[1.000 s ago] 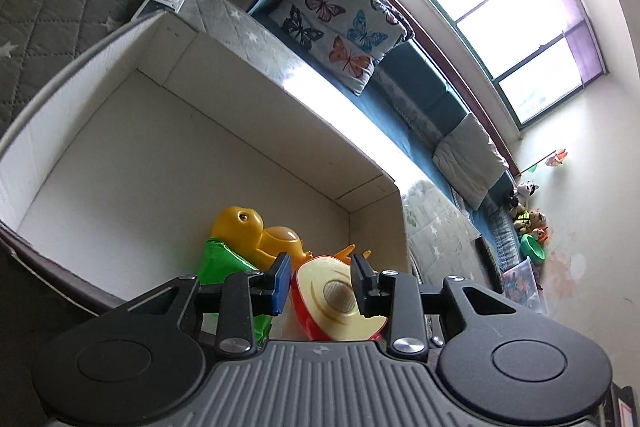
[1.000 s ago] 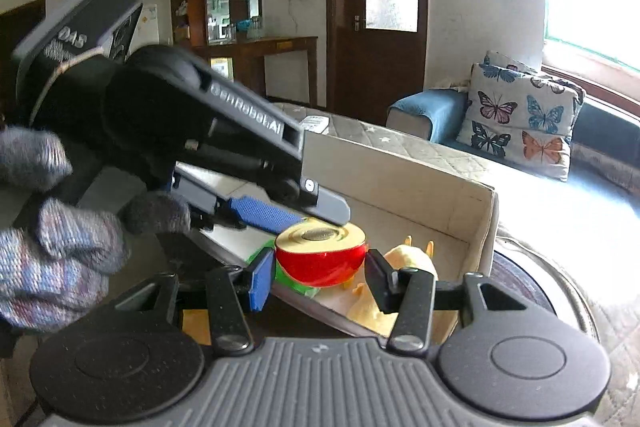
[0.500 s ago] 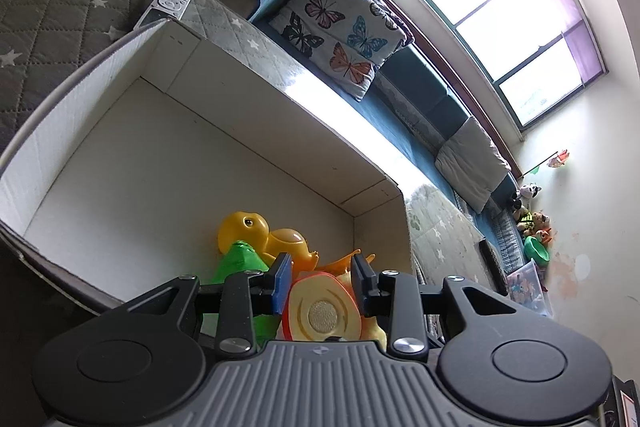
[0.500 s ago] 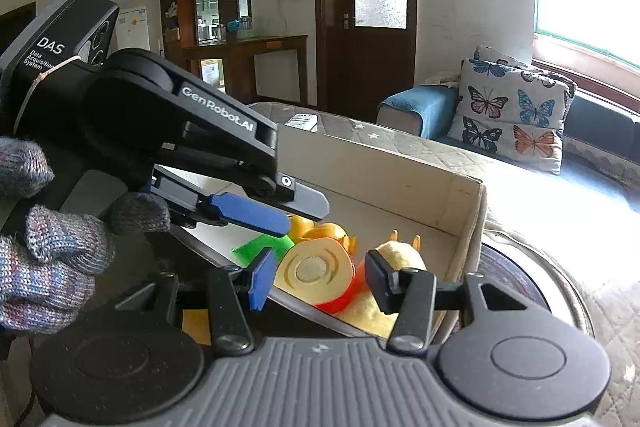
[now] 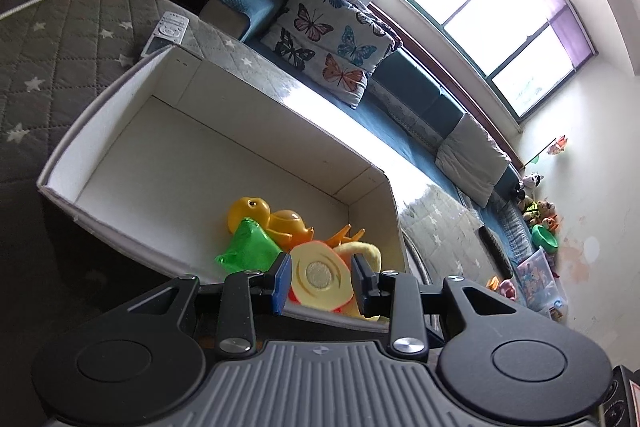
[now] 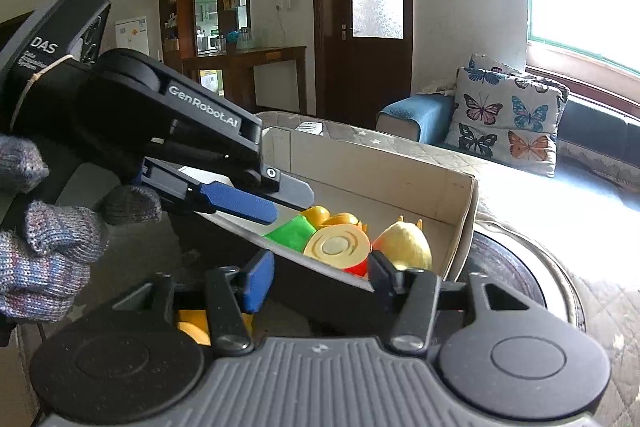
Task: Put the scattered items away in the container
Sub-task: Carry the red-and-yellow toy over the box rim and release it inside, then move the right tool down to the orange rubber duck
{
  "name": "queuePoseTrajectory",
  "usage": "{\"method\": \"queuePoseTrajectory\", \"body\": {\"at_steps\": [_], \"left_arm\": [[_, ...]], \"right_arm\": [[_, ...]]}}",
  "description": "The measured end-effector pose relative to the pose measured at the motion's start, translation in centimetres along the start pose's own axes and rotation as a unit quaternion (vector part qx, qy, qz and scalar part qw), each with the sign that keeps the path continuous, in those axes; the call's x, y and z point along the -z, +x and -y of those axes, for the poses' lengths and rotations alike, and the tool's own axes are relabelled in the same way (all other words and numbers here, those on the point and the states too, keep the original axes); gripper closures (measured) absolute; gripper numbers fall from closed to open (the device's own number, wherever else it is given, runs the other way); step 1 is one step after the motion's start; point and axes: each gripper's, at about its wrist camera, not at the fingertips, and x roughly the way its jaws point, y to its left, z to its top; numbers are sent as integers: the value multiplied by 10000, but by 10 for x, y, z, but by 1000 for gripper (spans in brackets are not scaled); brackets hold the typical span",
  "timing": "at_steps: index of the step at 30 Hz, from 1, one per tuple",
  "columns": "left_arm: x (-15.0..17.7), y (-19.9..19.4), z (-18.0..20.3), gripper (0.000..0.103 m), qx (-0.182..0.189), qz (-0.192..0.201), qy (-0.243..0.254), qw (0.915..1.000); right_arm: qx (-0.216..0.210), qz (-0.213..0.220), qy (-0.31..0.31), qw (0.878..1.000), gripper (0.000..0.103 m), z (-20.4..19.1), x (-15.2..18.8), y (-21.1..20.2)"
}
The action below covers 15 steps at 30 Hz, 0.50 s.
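Observation:
A white cardboard box sits on a grey quilted surface; it also shows in the right wrist view. Inside lie an orange toy duck, a green toy, a yellow plush and a red-and-yellow toy half, which rests on its side. My left gripper is open above the box's near edge, fingers apart from the toy half. It is seen from the right wrist. My right gripper is open and empty in front of the box.
A remote control lies on the quilt beyond the box. A butterfly cushion sits on a blue sofa under the window. A yellow object lies below the right gripper. A round dark rim sits right of the box.
The red-and-yellow toy half left the left gripper, tipped over and dropped into the box among the other toys. The left gripper has pulled back a little.

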Motion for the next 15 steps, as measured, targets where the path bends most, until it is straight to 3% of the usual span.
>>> {"method": "queuePoseTrajectory", "body": {"at_steps": [12, 15], "left_arm": [[26, -33, -1, 69, -155, 151, 167, 9996], [32, -39, -5, 69, -224, 151, 171, 9995]], "right_arm": [[-49, -2, 93, 9999, 41, -13, 16, -20], [-76, -46, 95, 9999, 37, -18, 22, -21]]}}
